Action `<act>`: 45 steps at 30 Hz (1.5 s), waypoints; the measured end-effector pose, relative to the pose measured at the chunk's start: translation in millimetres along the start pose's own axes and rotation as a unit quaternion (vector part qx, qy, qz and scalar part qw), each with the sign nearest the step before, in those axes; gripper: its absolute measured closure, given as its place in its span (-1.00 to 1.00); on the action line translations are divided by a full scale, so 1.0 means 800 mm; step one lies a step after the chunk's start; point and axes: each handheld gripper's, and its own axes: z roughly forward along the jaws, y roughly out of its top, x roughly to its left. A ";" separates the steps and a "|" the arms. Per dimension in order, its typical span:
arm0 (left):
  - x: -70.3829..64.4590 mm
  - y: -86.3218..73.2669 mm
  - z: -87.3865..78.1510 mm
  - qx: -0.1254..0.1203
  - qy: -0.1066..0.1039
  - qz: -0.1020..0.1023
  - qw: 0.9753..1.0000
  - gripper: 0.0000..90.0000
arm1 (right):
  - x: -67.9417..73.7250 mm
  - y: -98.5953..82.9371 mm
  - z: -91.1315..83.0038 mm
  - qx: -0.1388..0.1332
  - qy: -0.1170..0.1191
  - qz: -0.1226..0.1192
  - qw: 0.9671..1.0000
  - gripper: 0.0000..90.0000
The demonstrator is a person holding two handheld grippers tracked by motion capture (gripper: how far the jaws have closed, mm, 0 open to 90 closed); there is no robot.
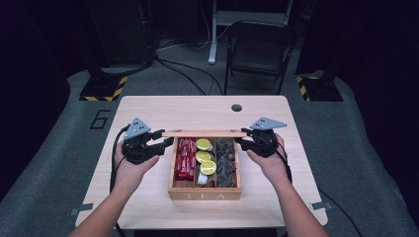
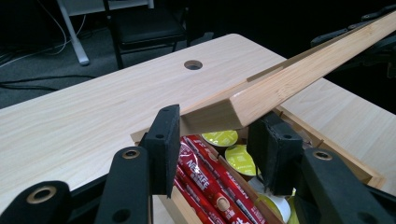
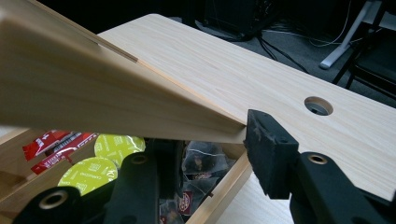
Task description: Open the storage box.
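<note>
**Me:** High view first: my left tongs [image 1: 167,143] are at the left end of the lid [image 1: 204,133], my right tongs [image 1: 242,141] at its right end. The lid stands raised along the far edge of the tea box [image 1: 204,194], which sits near the middle of the worktop [image 1: 148,106].

**Partner:** What lies in the box?

**Me:** Three compartments: red stick packets [image 1: 186,158] on the left, yellow-green capsules [image 1: 204,156] in the middle, dark tea bags [image 1: 227,162] on the right.

**Partner:** And the left gripper view?

**Me:** My left tongs [image 2: 219,140] have their jaws apart, one on each side of the lid [image 2: 299,77] corner. Whether they press on it, I cannot tell. The lid slants up to the right. Below it are the red stick packets [image 2: 205,179] and capsules [image 2: 238,156].

**Partner:** Right gripper view?

**Me:** The lid [image 3: 93,93] crosses from the upper left down to my right tongs [image 3: 212,144]. One jaw touches its corner; the other is under the lid, so I cannot tell the grip. Capsules [image 3: 93,175] and tea bags [image 3: 201,163] show beneath, and a round hole [image 3: 318,106] lies in the worktop [image 3: 233,65].
</note>
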 end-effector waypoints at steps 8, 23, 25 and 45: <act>0.001 0.002 0.002 0.001 0.004 -0.001 1.000 0.21 | -0.002 0.001 0.001 -0.001 0.004 0.004 1.000 0.27; 0.001 -0.008 0.001 -0.005 0.014 -0.012 1.000 0.21 | -0.006 0.002 0.002 -0.003 0.012 0.008 1.000 0.27; 0.001 -0.009 0.001 -0.004 0.013 -0.013 1.000 0.21 | -0.007 0.003 0.002 -0.006 0.013 0.006 1.000 0.27; 0.000 -0.055 0.034 0.015 0.020 -0.043 0.999 0.22 | -0.007 0.003 0.002 -0.007 0.012 0.007 1.000 0.27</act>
